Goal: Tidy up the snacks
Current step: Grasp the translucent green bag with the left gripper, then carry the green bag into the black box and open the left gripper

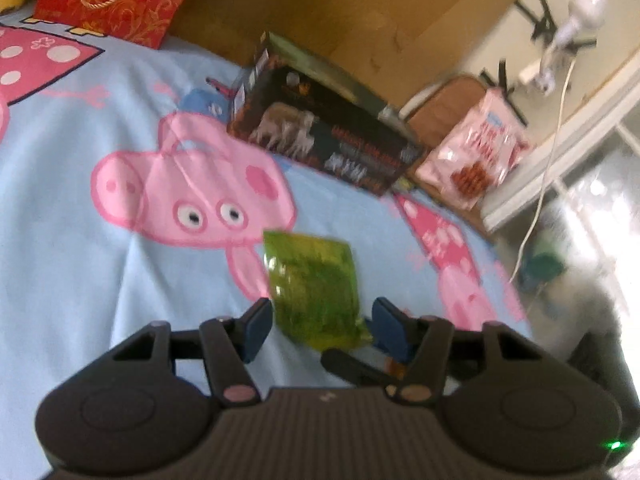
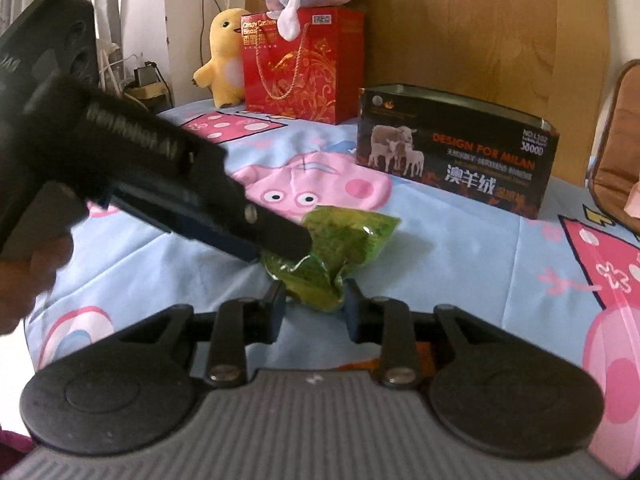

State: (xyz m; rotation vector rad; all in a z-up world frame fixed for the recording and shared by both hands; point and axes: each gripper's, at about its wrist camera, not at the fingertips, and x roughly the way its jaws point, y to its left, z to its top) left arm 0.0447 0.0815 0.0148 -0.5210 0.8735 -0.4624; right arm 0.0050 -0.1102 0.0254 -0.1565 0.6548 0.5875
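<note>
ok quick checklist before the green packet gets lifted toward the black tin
1. Right gripper on the crinkly green plastic snack packet: ok, fingers pinch its near end.
2. Left gripper free of the packet: cannot tell. Its fingers look spread in the left wrist view, yet one overlaps the packet in the right wrist view.
3. Black rectangular tin printed with sheep open on top: ok, no lid seen.
4. Room inside the tin: cannot tell, interior hidden.
5. Path from packet to tin across the blue cartoon-pig sheet: ok, nothing lies between.
6. Pink snack bag beyond the tin: not ok, still unsorted.
</note>
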